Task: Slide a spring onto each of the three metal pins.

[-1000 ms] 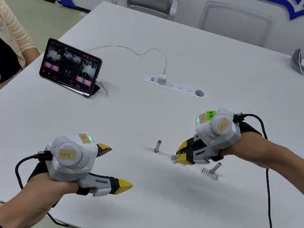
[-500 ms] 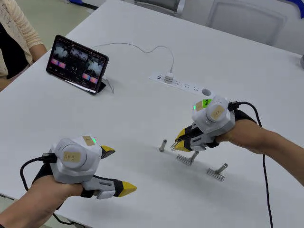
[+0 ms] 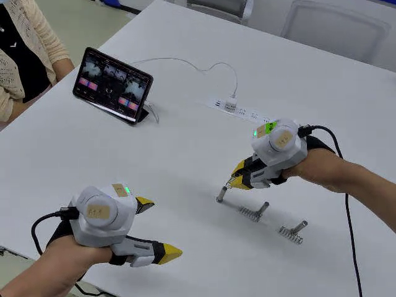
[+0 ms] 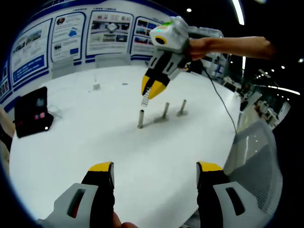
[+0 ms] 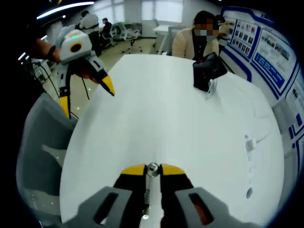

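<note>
Left gripper [image 3: 159,228] at the near table [image 3: 185,142] edge, fingers spread wide, nothing between them. Farther in, toward the right edge, three pins in a row. End pin [image 3: 299,227] and middle pin [image 3: 263,209] each have a coil at the foot; around or beside, unclear. Bare pin [image 3: 221,195] is leftmost. Right gripper [image 3: 238,177] fingers pinch the held spring [image 3: 231,181] just above it. Beyond are the tablet [image 3: 113,85] and power strip [image 3: 244,111].
</note>
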The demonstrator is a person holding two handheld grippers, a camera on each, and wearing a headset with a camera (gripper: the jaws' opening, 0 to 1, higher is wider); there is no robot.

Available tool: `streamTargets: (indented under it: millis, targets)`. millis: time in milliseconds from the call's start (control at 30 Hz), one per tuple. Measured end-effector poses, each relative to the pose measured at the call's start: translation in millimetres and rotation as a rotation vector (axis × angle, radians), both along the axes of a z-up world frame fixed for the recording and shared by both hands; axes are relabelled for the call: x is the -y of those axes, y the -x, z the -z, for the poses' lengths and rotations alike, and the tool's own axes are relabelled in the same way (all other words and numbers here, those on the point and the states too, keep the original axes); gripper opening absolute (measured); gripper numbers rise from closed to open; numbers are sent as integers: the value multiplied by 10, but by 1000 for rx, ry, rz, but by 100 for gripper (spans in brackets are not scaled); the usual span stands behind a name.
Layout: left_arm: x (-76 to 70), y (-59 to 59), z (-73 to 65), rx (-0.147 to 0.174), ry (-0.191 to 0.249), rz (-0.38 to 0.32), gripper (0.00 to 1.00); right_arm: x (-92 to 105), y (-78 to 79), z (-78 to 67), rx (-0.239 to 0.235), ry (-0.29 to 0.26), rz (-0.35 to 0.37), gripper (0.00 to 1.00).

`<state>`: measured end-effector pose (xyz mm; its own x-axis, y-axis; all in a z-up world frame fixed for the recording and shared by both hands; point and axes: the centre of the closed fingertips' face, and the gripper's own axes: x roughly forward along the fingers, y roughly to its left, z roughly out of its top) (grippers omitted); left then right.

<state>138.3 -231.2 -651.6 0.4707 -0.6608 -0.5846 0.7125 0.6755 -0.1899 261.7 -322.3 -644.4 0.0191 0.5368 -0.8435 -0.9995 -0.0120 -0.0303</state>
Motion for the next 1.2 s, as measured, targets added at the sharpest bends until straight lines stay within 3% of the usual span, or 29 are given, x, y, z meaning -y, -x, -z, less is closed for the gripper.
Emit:
streamTargets:
  millis: [433,833,1200]
  targets:
    - [-56,-23,-3,-5,3,-16,71,-20,7,133,-15,35,-31,12]
    - [-121,36,60,-26,1,-31,70,-46,27,259,-6,64,-56,12]
    - [-128,-17,16,-13,5,-42,71,-57,30,385,-10,88,-70,13]
